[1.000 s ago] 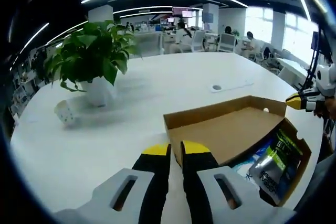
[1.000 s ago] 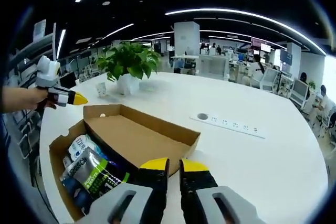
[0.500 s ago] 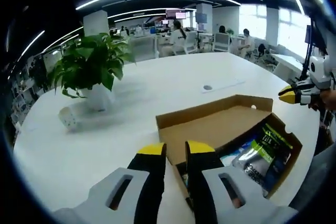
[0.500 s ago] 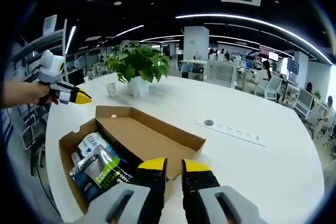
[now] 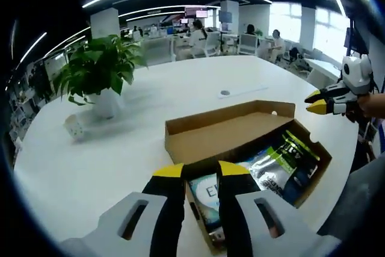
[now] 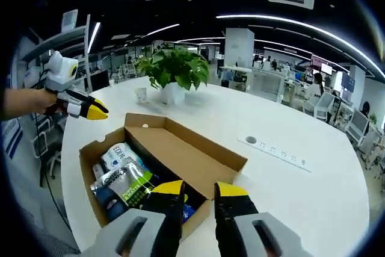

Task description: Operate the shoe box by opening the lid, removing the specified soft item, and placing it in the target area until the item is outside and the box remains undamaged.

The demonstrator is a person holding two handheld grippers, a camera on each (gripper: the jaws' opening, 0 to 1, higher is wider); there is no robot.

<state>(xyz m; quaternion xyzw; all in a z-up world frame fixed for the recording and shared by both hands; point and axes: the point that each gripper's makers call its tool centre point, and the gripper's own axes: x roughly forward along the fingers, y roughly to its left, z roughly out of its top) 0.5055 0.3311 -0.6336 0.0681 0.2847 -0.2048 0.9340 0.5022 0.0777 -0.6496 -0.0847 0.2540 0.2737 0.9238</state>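
Observation:
An open brown cardboard shoe box [image 5: 322,159] sits on the white table, its lid [image 5: 231,133] folded back flat. Inside lie soft packets: a green, black and silver pouch [image 5: 284,156] and a white and blue packet [image 5: 206,188]. My left gripper [image 5: 201,170] hovers open above the box's near corner, with nothing between its yellow tips. My right gripper [image 5: 314,102] is held at the far right, jaws parted. In the right gripper view, the right gripper [image 6: 200,189] is open over the box [image 6: 90,161] beside the pouch [image 6: 127,183]. There the left gripper [image 6: 101,111] hangs at the box's left.
A potted green plant [image 5: 99,73] and a small white dotted cup [image 5: 75,127] stand at the table's far left. A white power strip [image 6: 280,148] and a round grommet [image 6: 251,141] lie beyond the box. Office desks and seated people fill the background.
Both grippers' jaws have spread apart from nearly shut. Both cameras have come closer over the box, so more of the packets inside shows.

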